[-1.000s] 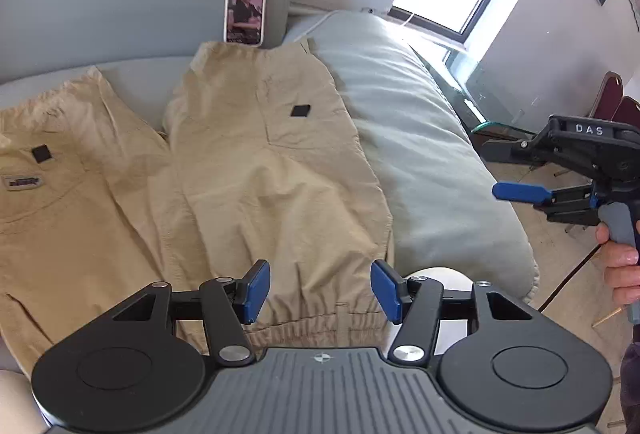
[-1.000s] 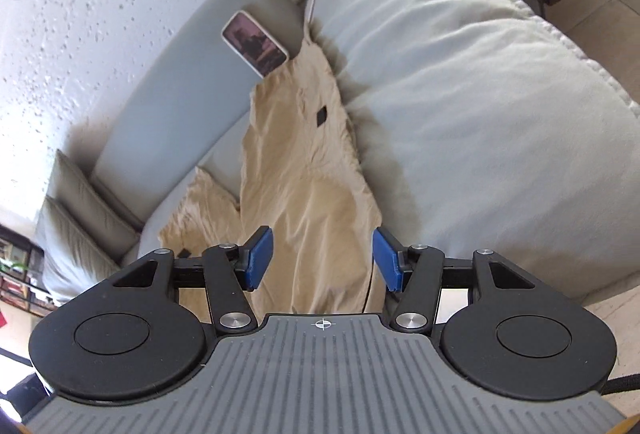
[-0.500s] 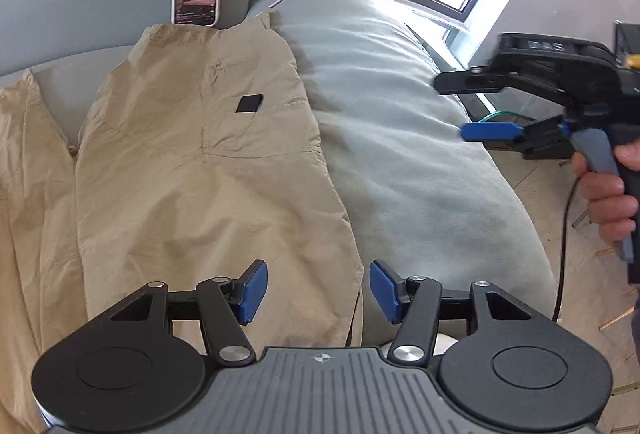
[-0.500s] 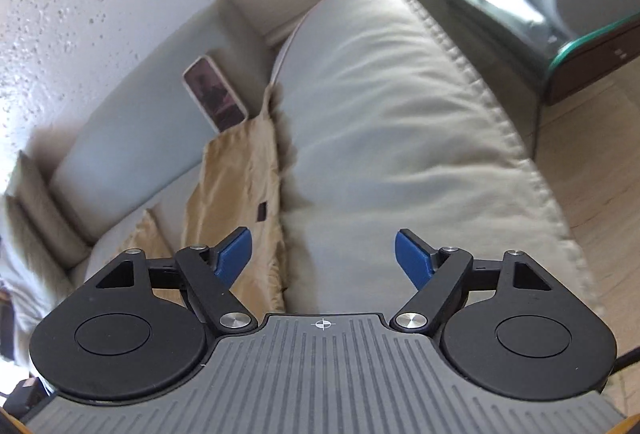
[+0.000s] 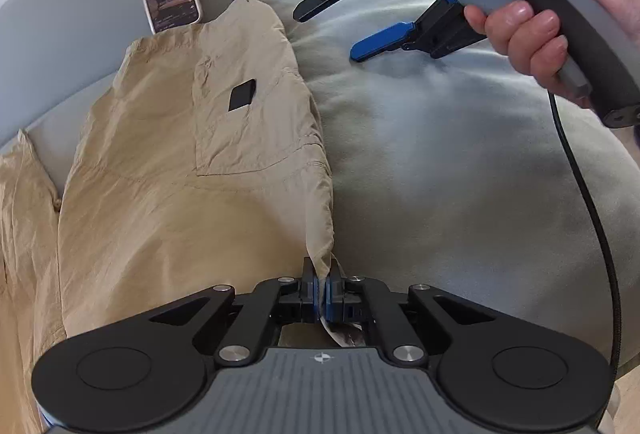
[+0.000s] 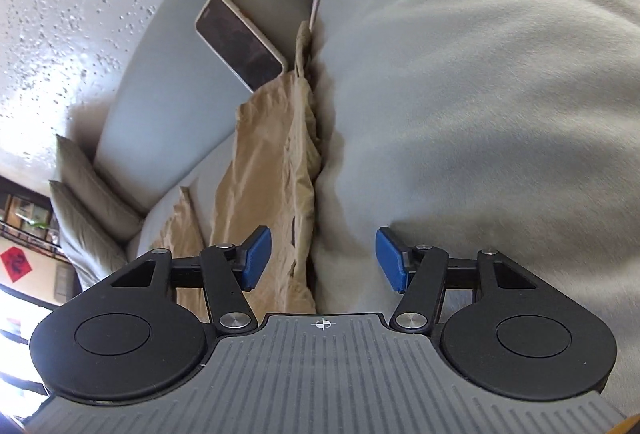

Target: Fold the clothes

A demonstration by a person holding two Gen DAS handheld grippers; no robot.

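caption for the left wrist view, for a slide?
Left tongs shut on the edge of the khaki trousers on a grey sofa; right tongs open above the cushion.

Tan trousers (image 5: pixel 168 161) were laid flat on the grey sofa seat, legs spread apart, thin fabric lightly creased. A patch pocket with a small black tag was seen on the right leg. That leg's outer edge was run along the big grey cushion, touching it. Its hem corner was lifted and pinched between the pads of the left gripper (image 5: pixel 322 294). The other leg was only partly in view at far left.
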